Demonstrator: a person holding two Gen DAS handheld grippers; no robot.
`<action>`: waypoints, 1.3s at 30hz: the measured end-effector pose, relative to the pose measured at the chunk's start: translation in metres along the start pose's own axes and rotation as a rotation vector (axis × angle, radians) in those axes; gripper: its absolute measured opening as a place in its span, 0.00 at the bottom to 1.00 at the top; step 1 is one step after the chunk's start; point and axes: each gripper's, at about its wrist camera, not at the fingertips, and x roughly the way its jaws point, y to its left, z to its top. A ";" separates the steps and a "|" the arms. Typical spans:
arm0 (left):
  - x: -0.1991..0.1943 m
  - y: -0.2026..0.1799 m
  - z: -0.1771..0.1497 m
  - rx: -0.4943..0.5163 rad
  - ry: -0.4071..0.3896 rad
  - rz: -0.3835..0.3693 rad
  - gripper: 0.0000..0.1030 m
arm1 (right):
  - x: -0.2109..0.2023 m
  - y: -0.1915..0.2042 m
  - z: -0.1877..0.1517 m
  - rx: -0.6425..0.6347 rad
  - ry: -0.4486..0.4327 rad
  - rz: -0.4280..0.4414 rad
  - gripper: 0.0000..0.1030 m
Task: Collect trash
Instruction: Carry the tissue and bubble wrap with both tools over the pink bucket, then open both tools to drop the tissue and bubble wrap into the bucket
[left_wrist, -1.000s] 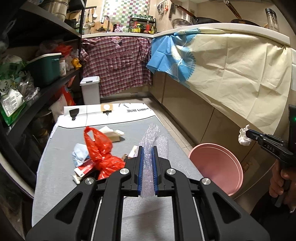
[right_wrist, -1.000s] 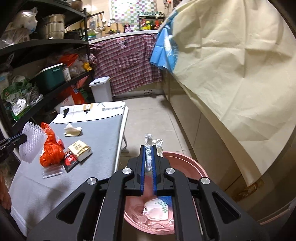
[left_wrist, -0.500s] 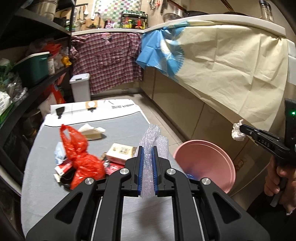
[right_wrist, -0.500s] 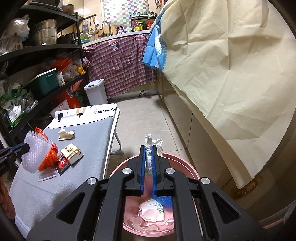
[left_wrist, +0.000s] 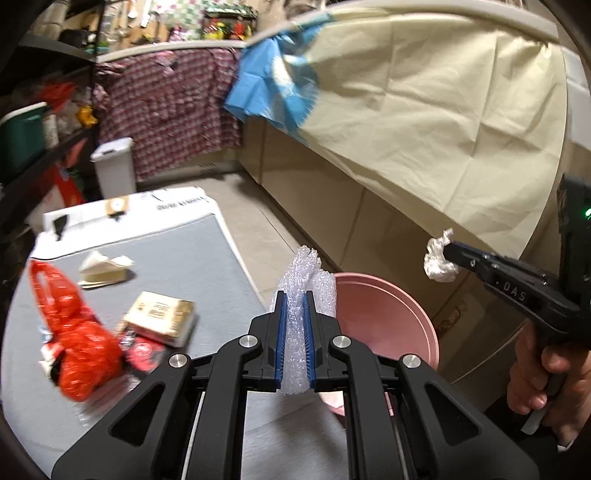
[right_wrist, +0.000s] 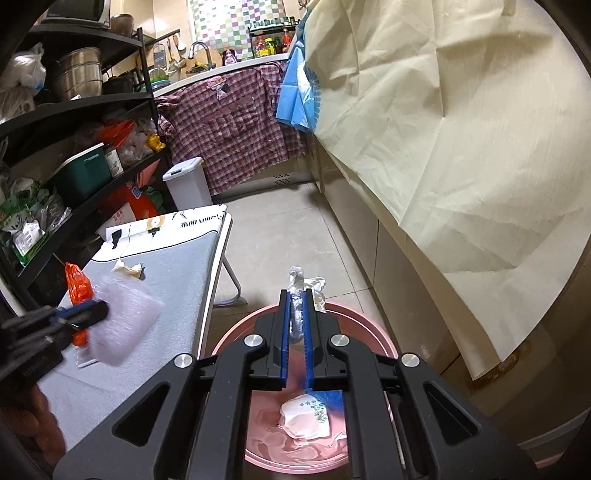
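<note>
Since a second ago the left gripper (left_wrist: 294, 306) has been swinging rightward off the grey board toward the pink basin (left_wrist: 391, 317), so the trash on the board now lies at the left of its view and the basin lies just beyond its fingertips. Its jaws are pinching nearly closed on a crumpled piece of bubble wrap (left_wrist: 303, 280), which is sticking up and out past the blue pads. The right gripper (right_wrist: 296, 317) is hovering over the basin (right_wrist: 236, 332), its jaws likewise squeezed almost together on a wad of white tissue (right_wrist: 303, 284). Inside the basin a white printed wrapper (right_wrist: 306, 421) is lying on the bottom. On the grey ironing board (left_wrist: 177, 266) a red plastic bag (left_wrist: 74, 332), a small tan box (left_wrist: 159, 314) and a crumpled paper (left_wrist: 103, 266) are waiting, the box just beside the bag.
</note>
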 end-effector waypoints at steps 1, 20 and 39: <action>0.008 -0.004 0.000 0.006 0.014 -0.010 0.09 | 0.000 0.000 0.000 -0.002 -0.001 -0.001 0.07; 0.072 -0.028 -0.009 0.025 0.109 -0.057 0.09 | 0.023 -0.008 0.001 0.022 0.060 -0.014 0.10; 0.070 -0.016 -0.012 -0.019 0.126 -0.062 0.32 | 0.033 -0.012 -0.002 0.031 0.084 -0.052 0.40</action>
